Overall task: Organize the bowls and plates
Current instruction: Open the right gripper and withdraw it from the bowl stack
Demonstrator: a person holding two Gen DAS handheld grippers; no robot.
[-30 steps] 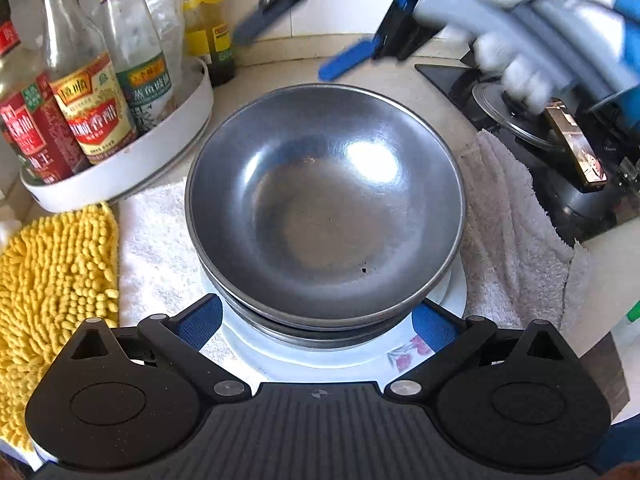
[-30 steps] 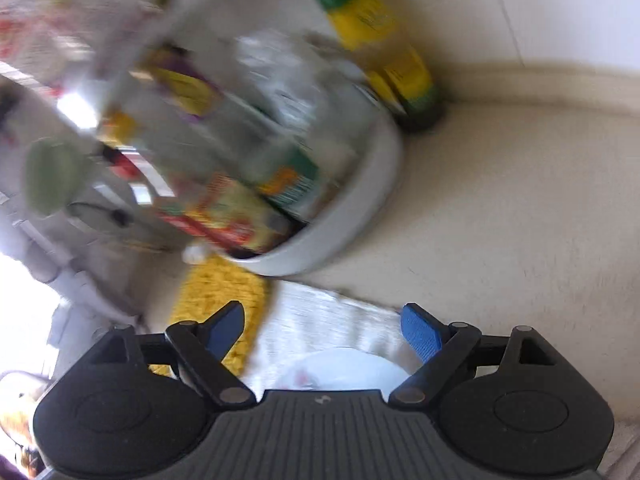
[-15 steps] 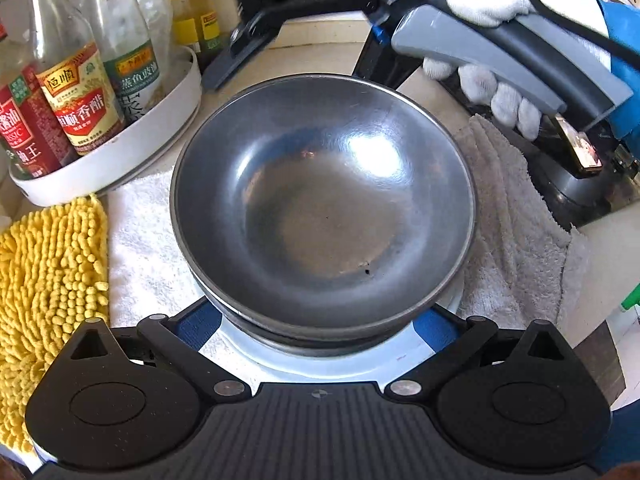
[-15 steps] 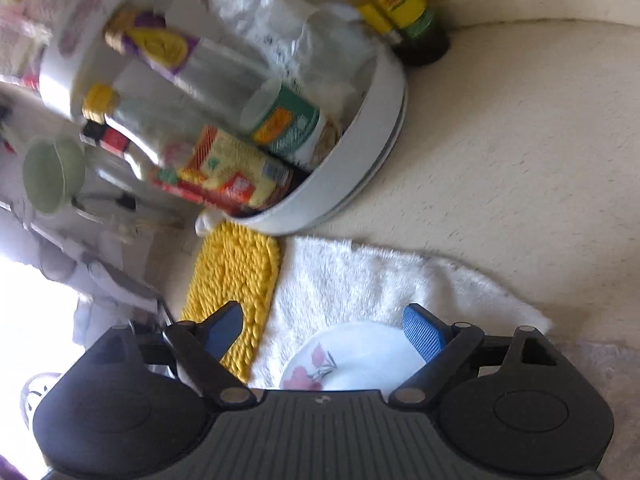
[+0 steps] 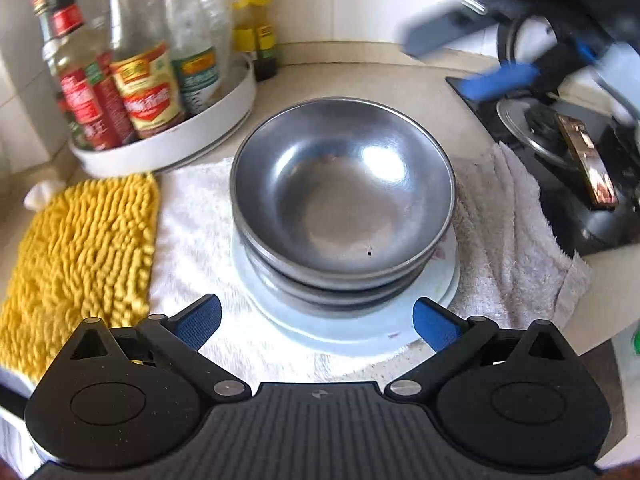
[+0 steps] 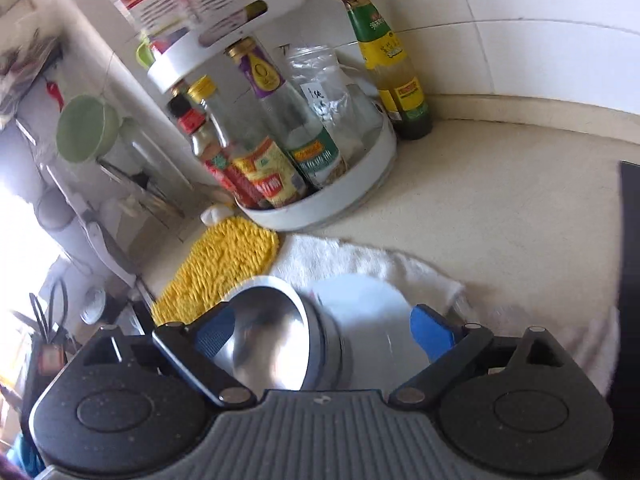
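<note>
The bowls (image 5: 344, 196) are sitting stacked, mouths up, on the plate (image 5: 352, 332), which is lying on the towel (image 5: 196, 240). The left gripper (image 5: 316, 320) is spread wide before them, empty. The right gripper (image 6: 324, 330) is spread too; there the bowls look blurred, the plate partly hidden.

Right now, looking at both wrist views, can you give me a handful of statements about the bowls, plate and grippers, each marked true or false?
1. The metal bowls sit stacked on a white plate. True.
2. The plate rests directly on the bare counter. False: it lies on a white towel.
3. The left gripper is open and holds nothing. True.
4. The yellow mat lies under the bowls. False: it lies beside the towel.
5. The bottles stand in a round white tray. True.
</note>
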